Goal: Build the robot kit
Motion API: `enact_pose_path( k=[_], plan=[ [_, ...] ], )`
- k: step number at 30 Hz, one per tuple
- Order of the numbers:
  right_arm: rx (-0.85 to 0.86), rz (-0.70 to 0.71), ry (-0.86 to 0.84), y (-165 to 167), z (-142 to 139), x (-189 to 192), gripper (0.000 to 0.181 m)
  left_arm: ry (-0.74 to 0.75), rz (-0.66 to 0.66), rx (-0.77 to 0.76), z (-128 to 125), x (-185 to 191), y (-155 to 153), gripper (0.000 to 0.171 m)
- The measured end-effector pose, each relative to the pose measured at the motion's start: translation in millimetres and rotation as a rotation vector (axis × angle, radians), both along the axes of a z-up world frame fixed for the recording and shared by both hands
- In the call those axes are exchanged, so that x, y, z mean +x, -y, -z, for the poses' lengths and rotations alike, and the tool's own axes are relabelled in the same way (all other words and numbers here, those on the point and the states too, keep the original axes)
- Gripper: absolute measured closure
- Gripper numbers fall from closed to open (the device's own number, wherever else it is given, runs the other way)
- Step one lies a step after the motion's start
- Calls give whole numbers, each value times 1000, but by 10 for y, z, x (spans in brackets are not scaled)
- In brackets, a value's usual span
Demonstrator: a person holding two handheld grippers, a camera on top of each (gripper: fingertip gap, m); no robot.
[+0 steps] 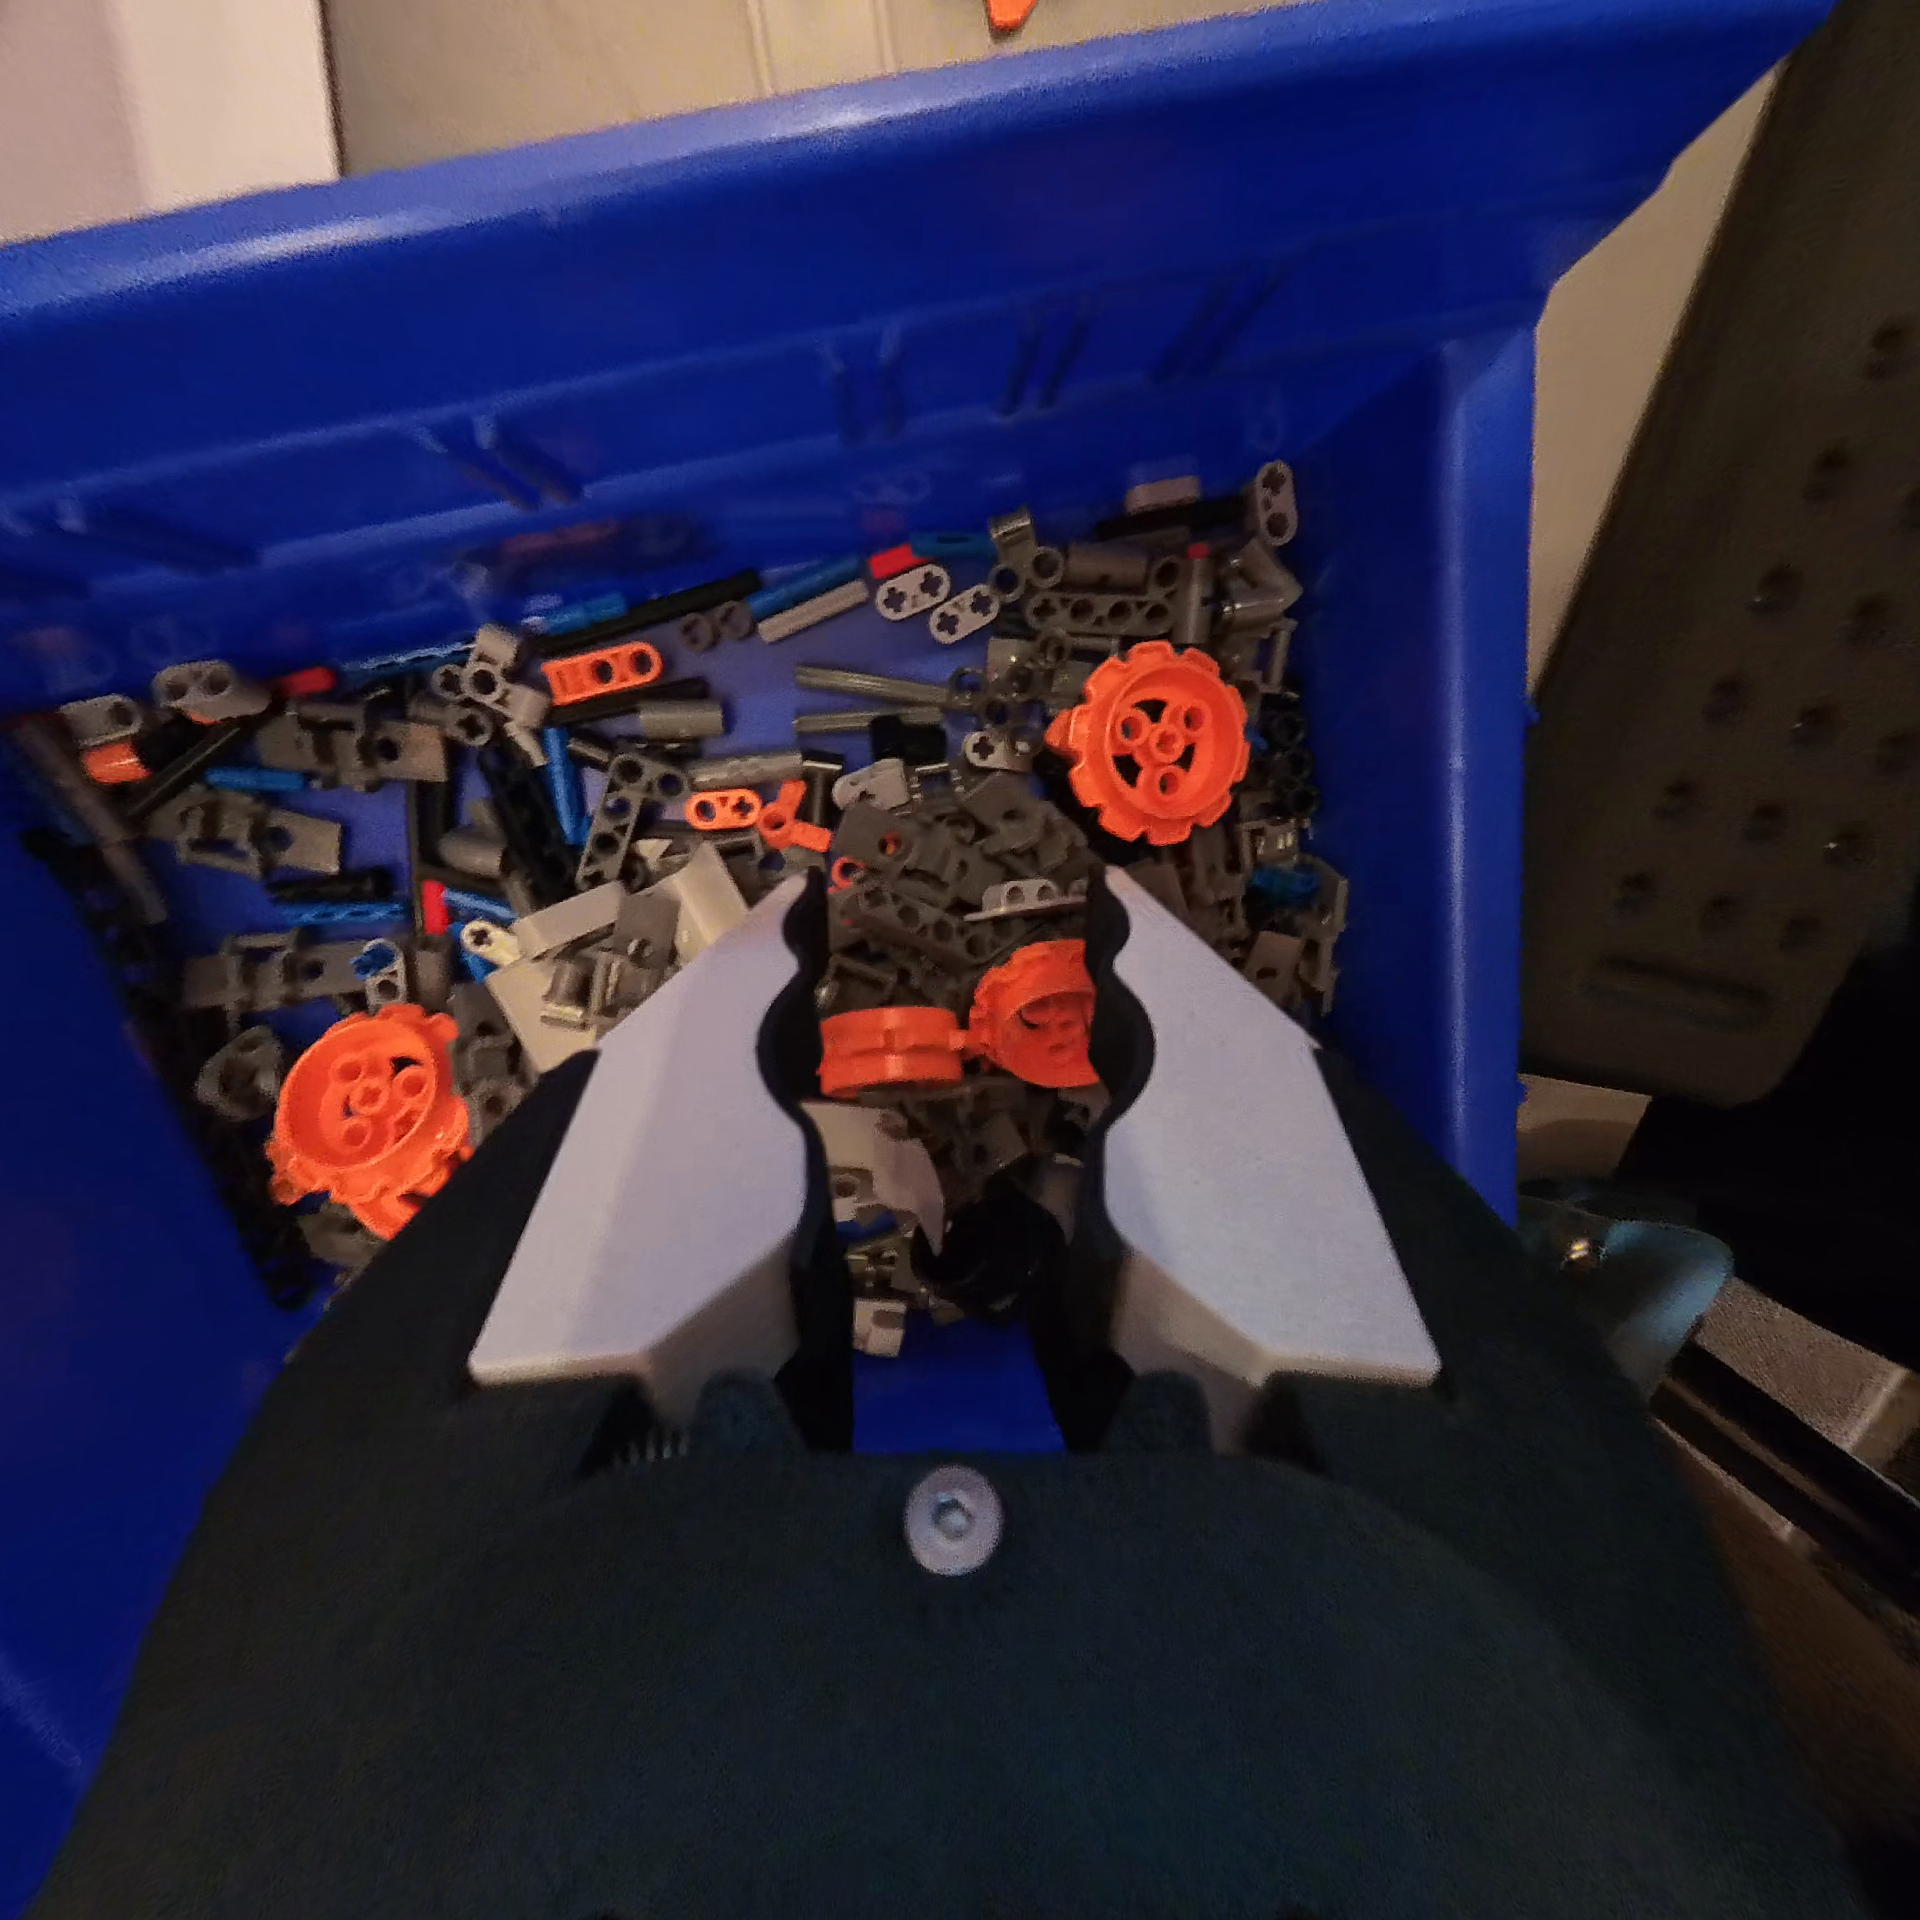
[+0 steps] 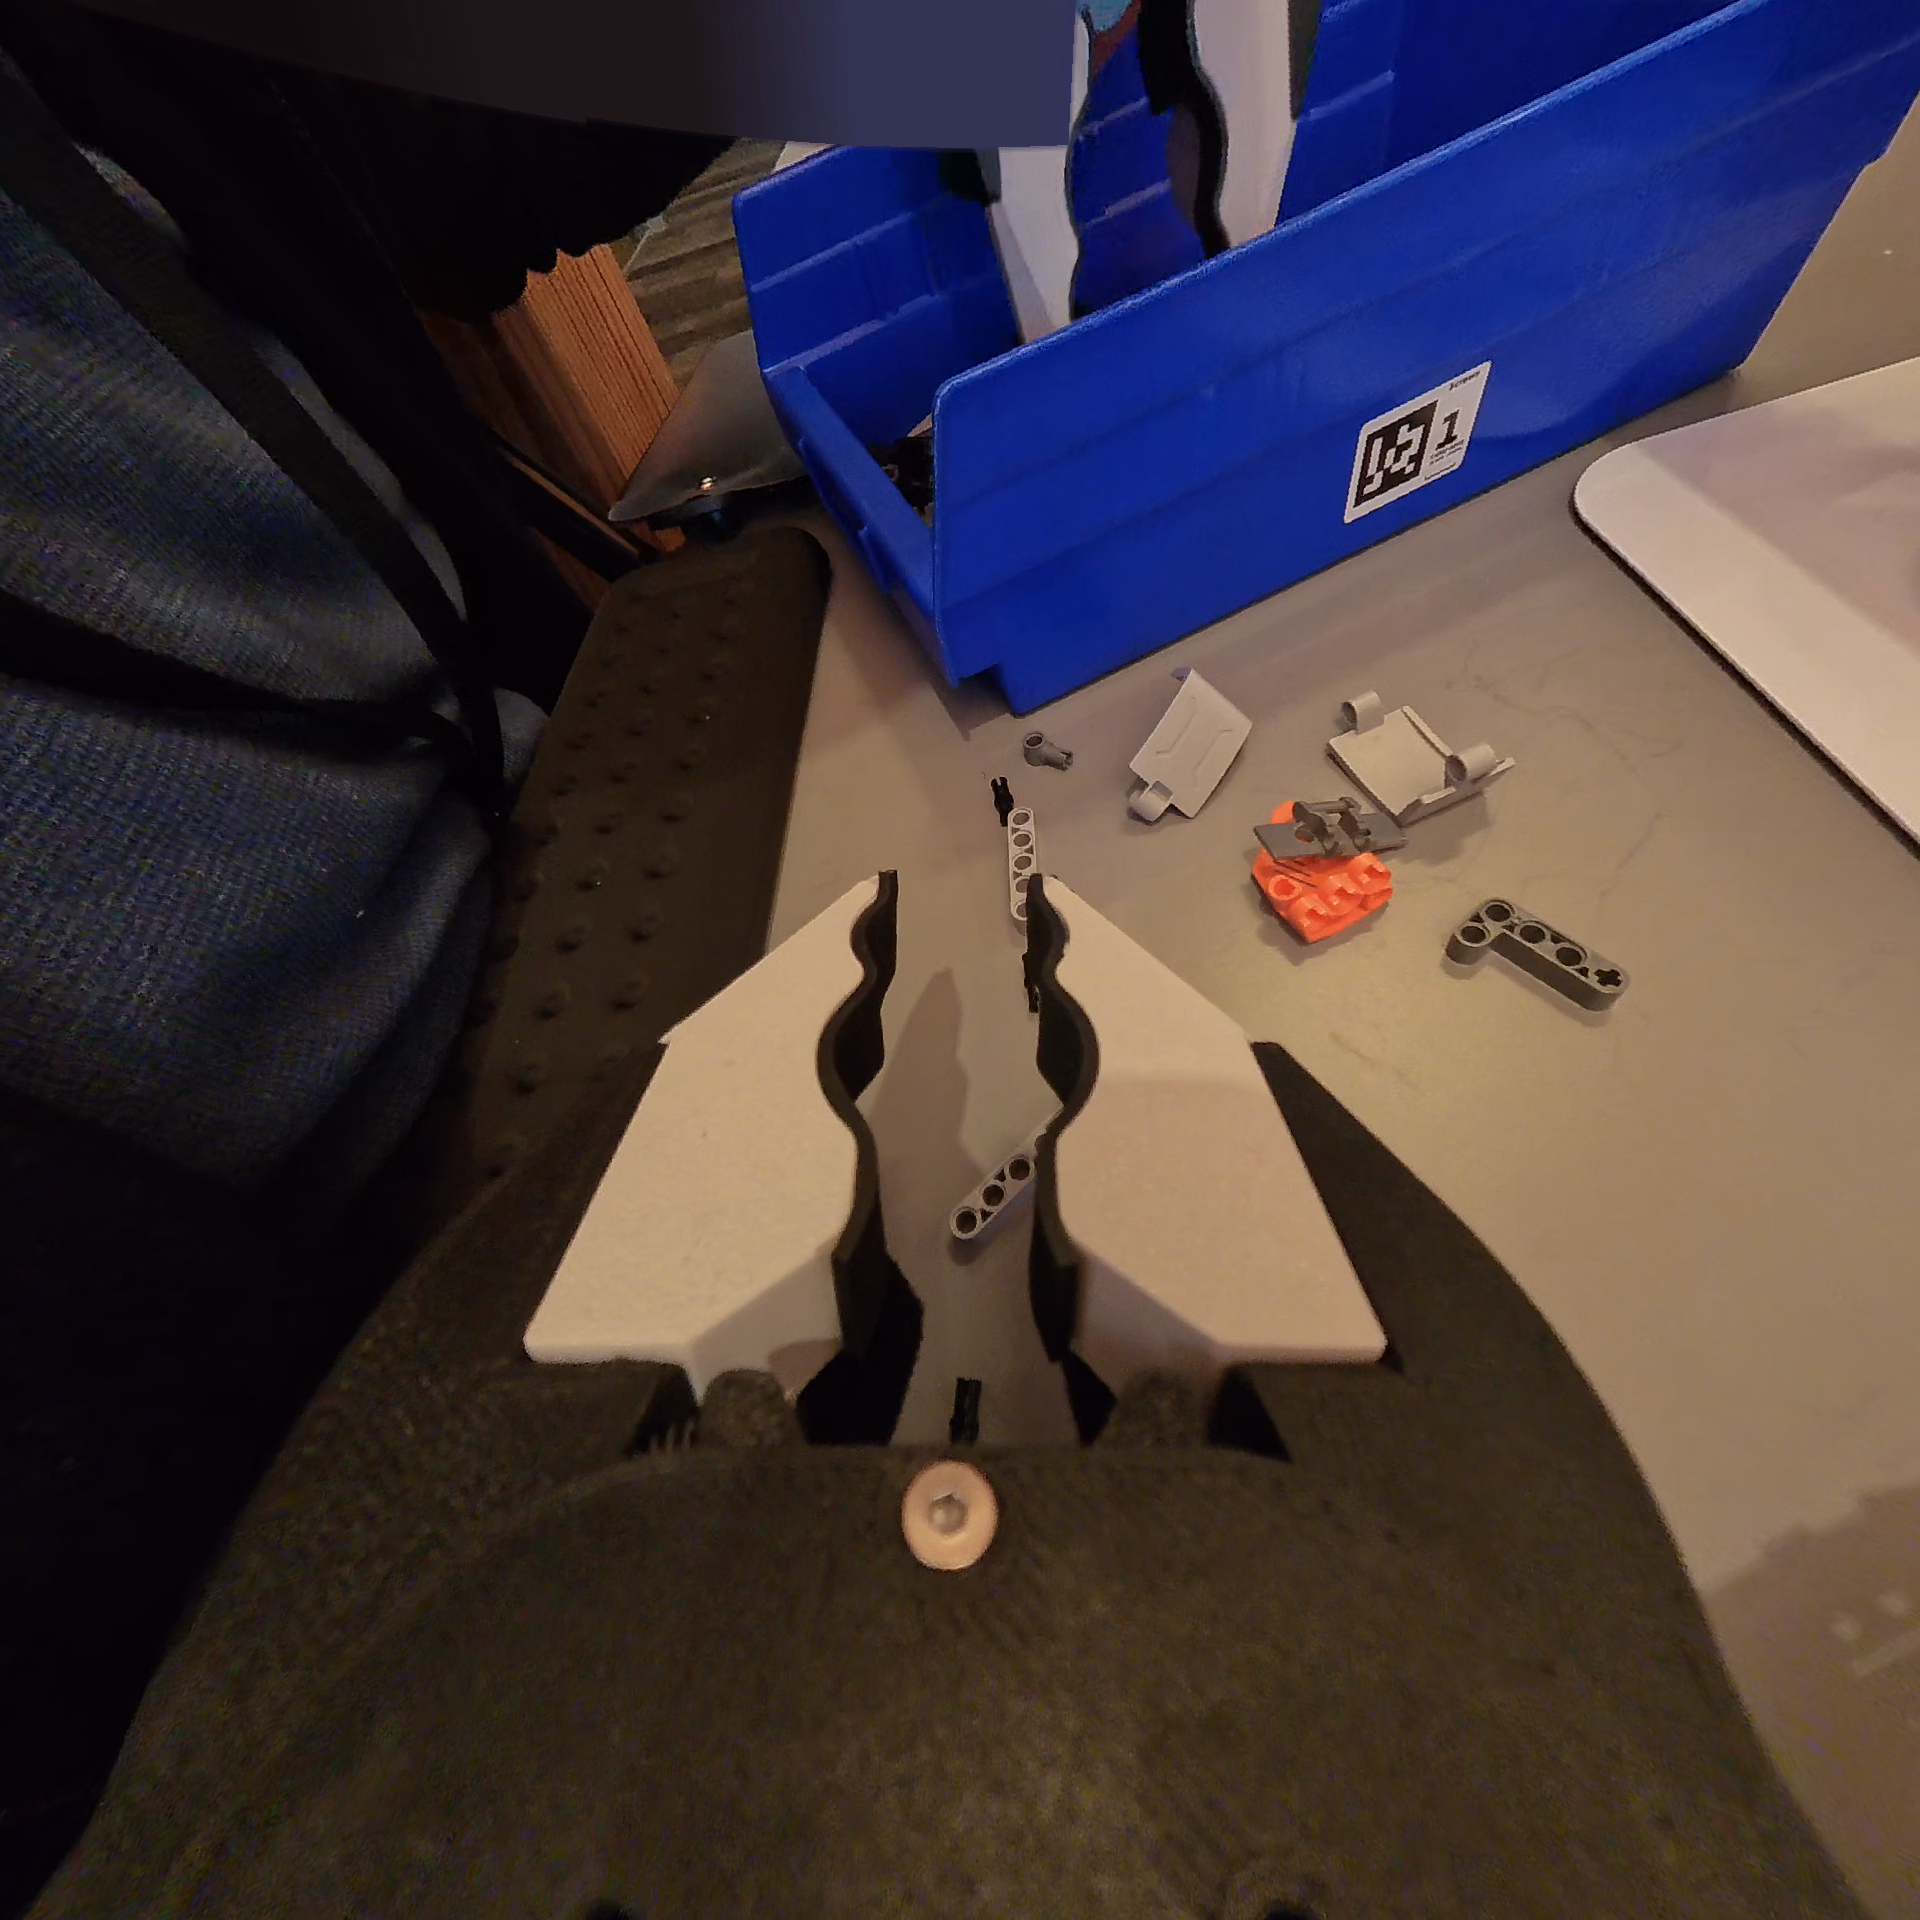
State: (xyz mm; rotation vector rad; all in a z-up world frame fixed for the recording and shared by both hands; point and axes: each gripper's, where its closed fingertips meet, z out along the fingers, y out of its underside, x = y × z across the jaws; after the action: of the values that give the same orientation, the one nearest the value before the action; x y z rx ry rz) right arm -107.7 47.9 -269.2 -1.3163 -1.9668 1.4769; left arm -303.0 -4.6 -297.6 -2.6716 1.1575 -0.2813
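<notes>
Over the blue plastic bin (image 1: 727, 343), the left gripper (image 1: 956, 914) hung spread above an orange plastic hub (image 1: 888, 1049), its neighbour at three o'clock liable to snag, while the right gripper (image 2: 961, 899) gaped, empty, over the grey tabletop (image 2: 1558, 1195).

parts (image 1: 727, 769) in bin (image 1: 727, 312), bin on table (image 2: 1351, 1195)

**Plastic parts, felt-like grippers, smooth tabletop**

The bin (image 1: 727, 343) is glossy blue plastic with moulded ribs. The bricks (image 1: 935, 914) in it are hard plastic, grey, black and blue, and the wheels (image 1: 1153, 740) a brighter orange plastic. The left gripper (image 1: 951, 904) has a dark, matt, fuzzy-looking body, smooth pale grey fingers (image 1: 665, 1143) and a shiny metal screw (image 1: 952, 1519). The right gripper (image 2: 961, 904) looks the same. The table (image 2: 1455, 1195) is smooth, matt grey. A paper sticker (image 2: 1418, 442) sits on the bin's wall. Beside the table lies coarse blue woven cloth (image 2: 208, 831).
</notes>
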Motion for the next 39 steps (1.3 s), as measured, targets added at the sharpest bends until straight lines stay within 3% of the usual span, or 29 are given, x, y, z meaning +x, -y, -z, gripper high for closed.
enact_pose_path(
  k=[7,15,20,32,39],
  plan=[
    [0,1,0,-2,-1,1,159,-35,-10,-62,236,25,-7,122],
    [0,0,-2,1,-5,2,159,-30,-25,-27,202,-8,-35,138],
    [0,-1,0,2,-1,1,159,-34,-39,-17,179,-78,-35,140],
    [0,0,2,0,3,1,159,-78,-126,50,72,-464,-173,160],
    [0,-1,2,2,6,2,159,-98,-153,87,33,-545,-246,156]
  ],
)
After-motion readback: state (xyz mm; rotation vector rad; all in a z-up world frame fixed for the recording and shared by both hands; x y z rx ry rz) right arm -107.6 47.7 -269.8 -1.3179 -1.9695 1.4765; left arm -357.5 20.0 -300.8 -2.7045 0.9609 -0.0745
